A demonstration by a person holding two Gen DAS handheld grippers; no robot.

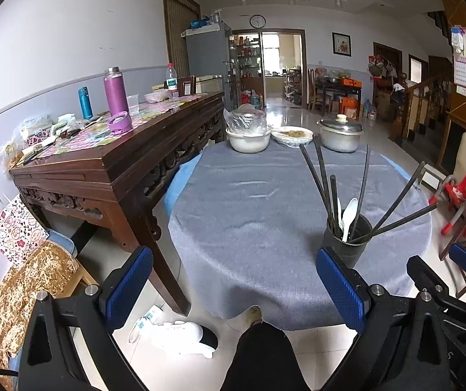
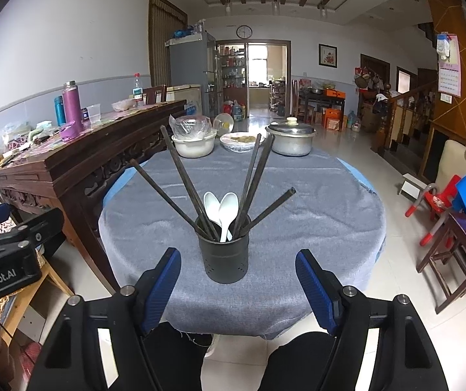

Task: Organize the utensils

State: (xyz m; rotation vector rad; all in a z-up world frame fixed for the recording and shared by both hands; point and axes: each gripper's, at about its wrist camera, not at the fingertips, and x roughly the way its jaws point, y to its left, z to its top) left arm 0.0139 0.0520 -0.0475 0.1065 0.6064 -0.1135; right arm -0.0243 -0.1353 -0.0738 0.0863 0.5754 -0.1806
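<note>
The utensil holder (image 2: 223,257) is a dark round cup standing near the front edge of the round table (image 2: 314,228), on the grey cloth. Two white spoons (image 2: 221,210) and several long dark chopsticks (image 2: 181,176) stick up out of it. The chopsticks lean out every way, like a fan. No loose utensils show on the cloth, so the sorting looks close to done.

The right gripper (image 2: 238,285) hangs just in front of the cup with its two blue pads spread wide — nothing is between them and nothing is touched. The left gripper (image 1: 233,288) is off to the side, over the table edge and the floor. Its pads are spread wide too and hold nothing. The cup sits just past its right-hand pad in the left wrist view.

What could go wrong? If the right gripper pushes ahead and bumps a leaning chopstick, the cup may tip, because it is tall and narrow and the sticks are long. It stands close to the edge, so things could roll off onto the floor.

Farther back on the table are a white bowl (image 2: 194,146) with a plastic bag, a plate of food (image 2: 241,141) and a metal pot (image 2: 291,140) with a lid — all well apart from the cup.
</note>
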